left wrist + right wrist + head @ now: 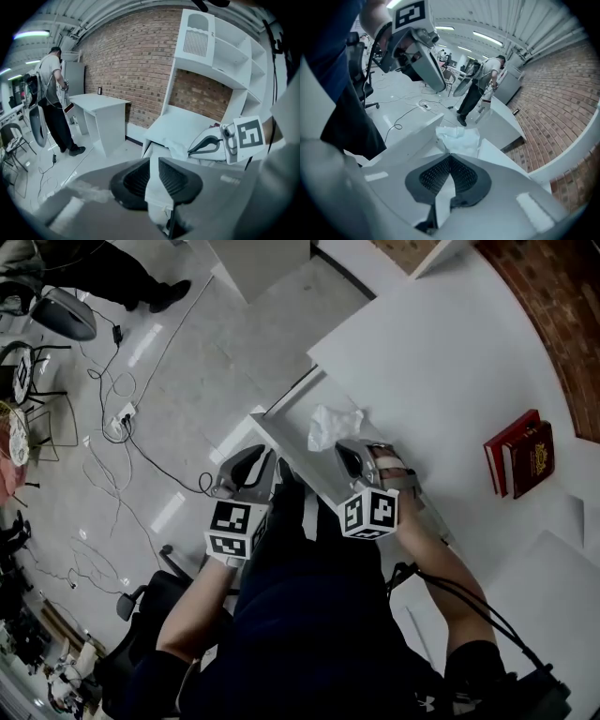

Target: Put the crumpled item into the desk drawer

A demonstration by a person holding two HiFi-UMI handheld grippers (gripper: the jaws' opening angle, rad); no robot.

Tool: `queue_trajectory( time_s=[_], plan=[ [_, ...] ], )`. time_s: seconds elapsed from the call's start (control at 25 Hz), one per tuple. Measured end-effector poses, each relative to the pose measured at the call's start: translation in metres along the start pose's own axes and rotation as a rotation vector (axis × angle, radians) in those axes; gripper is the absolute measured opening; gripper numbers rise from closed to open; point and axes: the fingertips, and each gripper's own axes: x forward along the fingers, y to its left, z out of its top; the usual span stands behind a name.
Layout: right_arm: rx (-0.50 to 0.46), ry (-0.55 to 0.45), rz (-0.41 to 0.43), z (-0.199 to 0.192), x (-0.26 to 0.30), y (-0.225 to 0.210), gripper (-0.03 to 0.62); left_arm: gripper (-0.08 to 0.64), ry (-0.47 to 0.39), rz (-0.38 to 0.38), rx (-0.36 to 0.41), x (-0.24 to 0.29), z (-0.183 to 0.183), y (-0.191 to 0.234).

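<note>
Head view: white worktop (450, 362) filled the 1–3 o'clock part of the frame. The desk drawer (281, 442) stood pulled out from its near edge. The crumpled item (333, 426), white and paper-like, lay in the open drawer at its far end, close against the worktop's edge.

Right tool (354, 457) sat just at 6 o'clock of the crumpled item. In the right gripper view, the right tool (450, 157) had its tips pressed together with nothing between them. The crumpled item (457, 138) was just beyond the tips at 12 o'clock, and the drawer's side wall (408, 136) ran off toward 10 o'clock.

Left tool (253, 470) was at 9 o'clock of the right one, at the drawer's front. In the left gripper view, the left tool (153, 161) was set narrow. The drawer's white front edge (157, 140) stood in the gap, with the pads close on both sides. The crumpled item (179, 149) showed at 1 o'clock, beside the other tool.

A red book (518, 457) lay on the worktop at 3 o'clock, well apart from the drawer. Cables (112, 418) trailed over the floor at 9–10 o'clock. A person (54, 103) stood by a second white desk (101, 112) in front of a brick wall (136, 61).
</note>
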Motion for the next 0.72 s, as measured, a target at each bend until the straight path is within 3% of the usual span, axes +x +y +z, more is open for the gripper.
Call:
queue_trajectory(
  time_s=[0.28,0.72],
  plan=[
    [-0.015,0.02,0.1,0.004,0.049,0.028,0.005,0.064,0.017,0.067,-0.087,-0.02,-0.028,0.027],
    [0.204,0.181,0.07,-0.047,0.123,0.03,0.005,0.063,0.074,0.118,-0.16,-0.03,-0.07,0.054]
  ],
)
